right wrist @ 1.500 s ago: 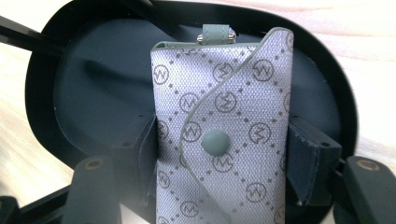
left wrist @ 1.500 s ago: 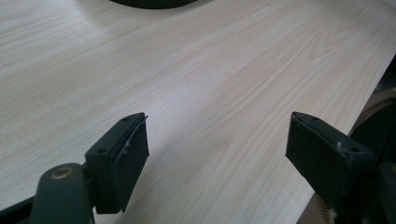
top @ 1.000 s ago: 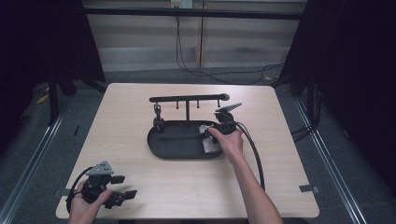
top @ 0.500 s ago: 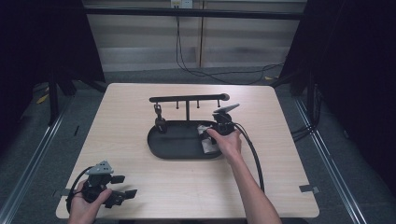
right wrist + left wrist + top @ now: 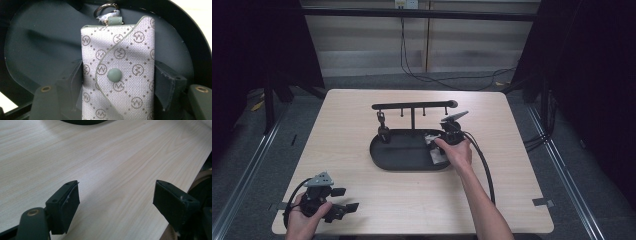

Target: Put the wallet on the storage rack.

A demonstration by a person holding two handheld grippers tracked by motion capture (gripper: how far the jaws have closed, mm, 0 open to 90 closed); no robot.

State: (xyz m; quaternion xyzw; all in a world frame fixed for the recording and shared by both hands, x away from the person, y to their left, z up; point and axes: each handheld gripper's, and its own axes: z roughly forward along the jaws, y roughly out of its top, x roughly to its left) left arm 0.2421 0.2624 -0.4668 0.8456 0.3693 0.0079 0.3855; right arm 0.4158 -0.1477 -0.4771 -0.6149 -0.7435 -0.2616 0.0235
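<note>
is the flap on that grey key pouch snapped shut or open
Shut: the key pouch has its curved flap lying flat over the front, with the green snap on it.

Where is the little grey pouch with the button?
In the high view, the pouch lies at the right end of the black tray, between the right gripper's jaws.

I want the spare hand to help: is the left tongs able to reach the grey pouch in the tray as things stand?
Probably not from there: the left tongs sit open at the table's near corner, the grey pouch lies in the black tray, between the right tongs; bare table lies between.
</note>
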